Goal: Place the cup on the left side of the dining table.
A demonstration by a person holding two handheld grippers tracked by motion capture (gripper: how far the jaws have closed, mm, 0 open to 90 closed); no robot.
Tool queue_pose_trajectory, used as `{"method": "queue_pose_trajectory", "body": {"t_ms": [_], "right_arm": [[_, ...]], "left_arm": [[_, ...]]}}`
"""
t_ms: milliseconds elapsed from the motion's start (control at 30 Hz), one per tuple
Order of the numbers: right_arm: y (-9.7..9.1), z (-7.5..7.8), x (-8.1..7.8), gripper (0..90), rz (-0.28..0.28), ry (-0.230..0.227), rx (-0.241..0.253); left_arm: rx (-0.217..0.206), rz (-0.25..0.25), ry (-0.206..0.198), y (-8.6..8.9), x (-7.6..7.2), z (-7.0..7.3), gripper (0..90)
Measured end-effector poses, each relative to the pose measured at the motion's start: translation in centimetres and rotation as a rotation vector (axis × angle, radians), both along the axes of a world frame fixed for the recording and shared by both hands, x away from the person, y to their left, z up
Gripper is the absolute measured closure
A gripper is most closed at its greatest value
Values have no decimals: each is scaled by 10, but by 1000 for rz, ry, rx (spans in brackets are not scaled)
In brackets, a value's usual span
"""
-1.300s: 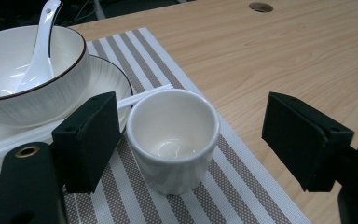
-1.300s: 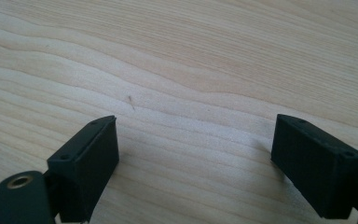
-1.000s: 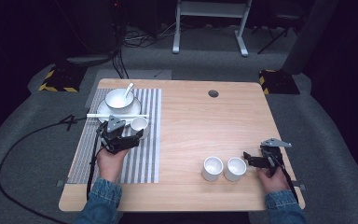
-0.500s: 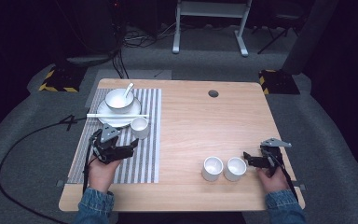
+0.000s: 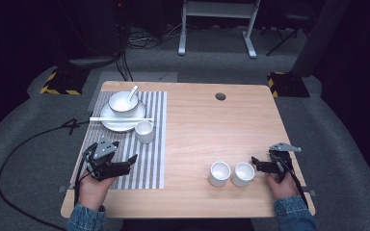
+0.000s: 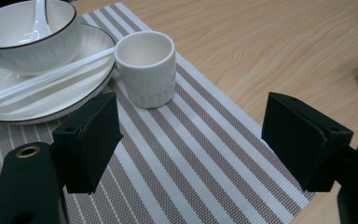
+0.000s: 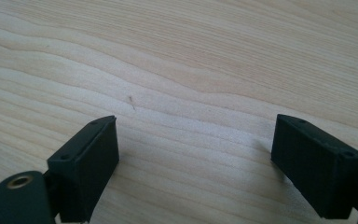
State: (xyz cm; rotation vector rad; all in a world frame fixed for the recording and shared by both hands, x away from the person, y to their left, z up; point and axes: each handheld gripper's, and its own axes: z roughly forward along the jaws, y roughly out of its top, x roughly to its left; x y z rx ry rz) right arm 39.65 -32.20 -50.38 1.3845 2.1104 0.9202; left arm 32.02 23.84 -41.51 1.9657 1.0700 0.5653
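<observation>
Left gripper view, left gripper [image 6: 191, 140] jaws wide apart, empty, over striped mat [image 6: 186, 158], small cup [image 6: 145, 67] upright beyond, touching plate [image 6: 51, 93], high view adds right gripper [image 5: 262, 163] gaping, empty, beside two cups [image 5: 231, 173], counter [image 5: 207, 125], no readable writing.

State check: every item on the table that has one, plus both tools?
left tool: open, empty, over the striped mat
right tool: open, empty, above bare table
cup on mat: upright, empty
two cups near right tool: upright, side by side
bowl: on plate, spoon inside
chopsticks: laid across plate
</observation>
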Motion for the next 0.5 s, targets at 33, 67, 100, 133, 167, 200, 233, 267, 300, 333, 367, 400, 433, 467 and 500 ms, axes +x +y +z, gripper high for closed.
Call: {"method": "queue_pose_trajectory", "body": {"t_ms": [33, 67, 100, 133, 167, 200, 233, 267, 300, 333, 367, 400, 433, 467, 500], "right_arm": [[0, 0, 0, 150, 0, 0, 0], [0, 0, 0, 150, 0, 0, 0], [0, 0, 0, 150, 0, 0, 0], [0, 0, 0, 150, 0, 1, 0], [0, 0, 0, 150, 1, 0, 0], [0, 0, 0, 150, 2, 1, 0], [0, 0, 0, 150, 3, 0, -1], [0, 0, 0, 150, 4, 1, -1], [0, 0, 0, 150, 4, 1, -1], [0, 0, 0, 150, 3, 0, -1], [0, 0, 0, 150, 4, 0, -1], [0, 0, 0, 150, 3, 1, -1], [0, 0, 0, 150, 4, 1, -1], [0, 0, 0, 150, 4, 0, -1], [0, 0, 0, 150, 4, 1, -1]], "left_arm": [[2, -2, 1, 1, -3, -1, 200], [3, -3, 3, 1, -4, -1, 200], [7, -6, 7, 2, -6, -2, 201], [9, -6, 7, 2, -8, -3, 201], [9, -6, 7, 2, -8, -3, 201], [20, -15, 15, 2, -12, -6, 201], [27, -17, 20, 3, -14, -8, 201], [30, -17, 29, 4, -16, -10, 202], [34, -17, 33, 6, -18, -12, 201], [35, -16, 35, 8, -19, -14, 202], [36, -14, 42, 10, -21, -17, 201], [38, -12, 47, 12, -22, -19, 202], [37, -11, 54, 13, -24, -22, 202], [39, -9, 58, 15, -25, -26, 201], [43, -8, 64, 17, -26, -29, 202]]}}
